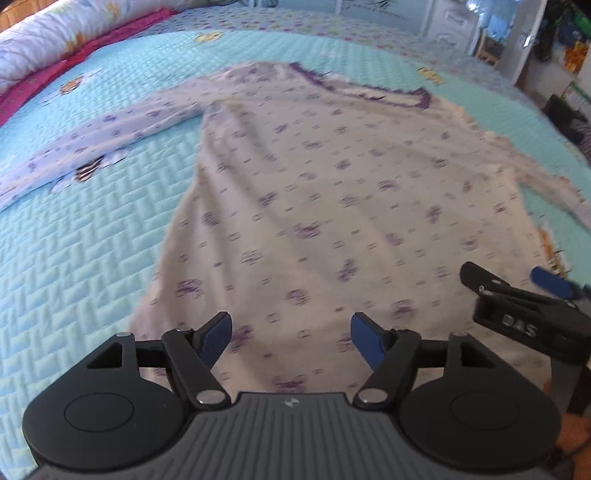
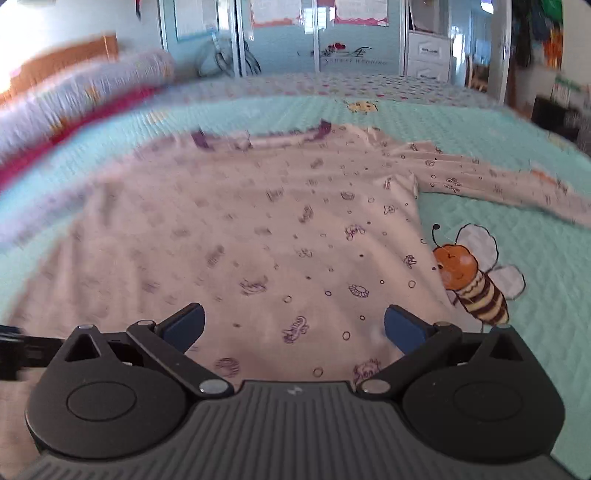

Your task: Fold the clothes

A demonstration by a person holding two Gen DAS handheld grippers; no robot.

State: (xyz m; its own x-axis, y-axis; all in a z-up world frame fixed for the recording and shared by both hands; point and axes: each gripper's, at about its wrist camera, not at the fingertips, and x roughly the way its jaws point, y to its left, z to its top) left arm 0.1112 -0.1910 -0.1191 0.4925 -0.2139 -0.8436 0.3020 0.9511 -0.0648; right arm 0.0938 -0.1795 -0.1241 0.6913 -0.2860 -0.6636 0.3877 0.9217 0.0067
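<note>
A white long-sleeved shirt (image 1: 332, 192) with small purple prints and a purple neckline (image 1: 354, 88) lies flat on the bed, sleeves spread to both sides. Its hem is nearest the cameras. My left gripper (image 1: 290, 330) hovers over the hem's left half, open, with nothing between its blue pads. My right gripper (image 2: 295, 319) is also open and empty, over the shirt (image 2: 258, 229) near its right side edge. In the left wrist view the right gripper (image 1: 508, 278) shows at the right border. The right sleeve (image 2: 498, 181) stretches out to the right.
The shirt rests on a turquoise quilted bedspread (image 1: 92, 240) with a bee picture (image 2: 472, 280) beside its right edge. A rolled floral blanket (image 1: 55, 33) and a pink sheet (image 1: 85, 48) lie at the far left. Mirrored wardrobe doors (image 2: 277, 40) and white drawers (image 2: 428, 55) stand beyond the bed.
</note>
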